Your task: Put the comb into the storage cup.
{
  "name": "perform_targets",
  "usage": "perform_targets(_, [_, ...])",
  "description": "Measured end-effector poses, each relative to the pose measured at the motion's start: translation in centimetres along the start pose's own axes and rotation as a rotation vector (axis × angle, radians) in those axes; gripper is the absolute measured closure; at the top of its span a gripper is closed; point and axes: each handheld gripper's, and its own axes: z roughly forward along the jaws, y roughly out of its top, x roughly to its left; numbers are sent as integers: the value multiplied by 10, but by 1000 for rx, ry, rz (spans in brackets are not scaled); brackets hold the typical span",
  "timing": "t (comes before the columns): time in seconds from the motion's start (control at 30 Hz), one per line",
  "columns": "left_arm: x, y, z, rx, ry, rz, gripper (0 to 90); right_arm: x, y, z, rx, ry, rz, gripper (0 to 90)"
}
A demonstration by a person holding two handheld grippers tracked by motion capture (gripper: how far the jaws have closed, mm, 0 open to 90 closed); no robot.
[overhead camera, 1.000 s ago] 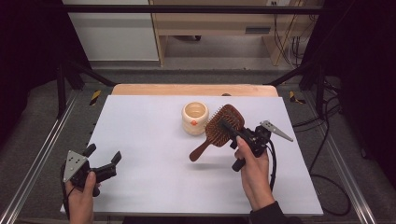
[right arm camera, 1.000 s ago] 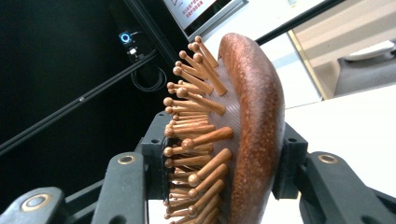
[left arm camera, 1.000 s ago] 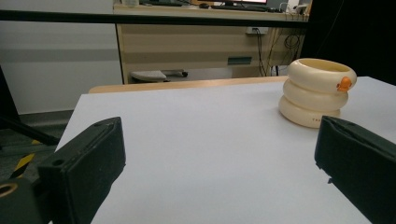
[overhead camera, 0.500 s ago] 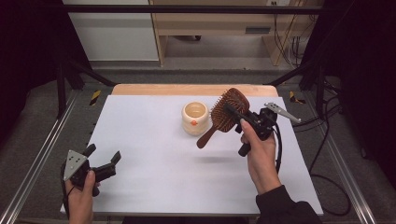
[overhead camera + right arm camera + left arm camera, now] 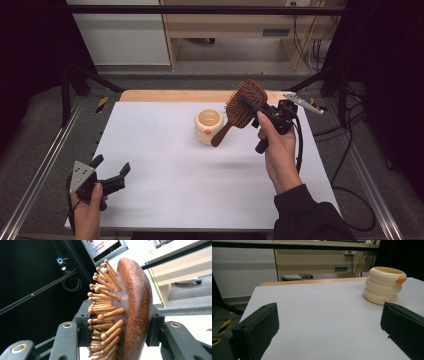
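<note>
one wooden hairbrush (image 5: 243, 106) is in hand here, and it is up in the air above the far right part of the bench (image 5: 165, 195), not touching the white surface. the right gripper (image 5: 252, 105) has its jaws clamped on the brush head, one pad on the bristle side and one on the smooth rounded back, as the right gripper view shows close up: the hairbrush (image 5: 125, 312) stands on edge between the two black jaws, its wooden pins pointing to the left of that view. in the high view the head tilts up and away, and the handle slants down to the left, its tip just in front of the cup.

one cream ribbed cup (image 5: 208, 125) stands upright on the bench near the middle of its far half, with a small orange mark on its side. it is open at the top. in the left gripper view the cup (image 5: 384, 285) sits well ahead and to the right, with bare white bench between.

the left gripper (image 5: 111, 172) is held low at the near left corner of the bench, jaws wide apart with nothing between them, well apart from both cup and brush.

two grippers, one brush, one cup. a strip of bare wood (image 5: 165, 95) runs along the far edge of the bench.
</note>
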Motion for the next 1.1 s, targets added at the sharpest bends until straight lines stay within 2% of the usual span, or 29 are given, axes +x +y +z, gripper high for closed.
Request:
perform_targets(0.27, [-2,-1,1,5,-9,3,20,10,22,24,-20,2,-13,512])
perform_targets(0.47, [-1,-1,2,5,-15,7,18,14,35,44,-18,-23,-35,512])
perform_targets(0.8, [0,-2,3,7,-28,2,18,10,43,67,-34,-40,-25,512])
perform_targets(1.1, [1,-2,4,8,-24,0,18,6,49,81,-46,-58,-28,512])
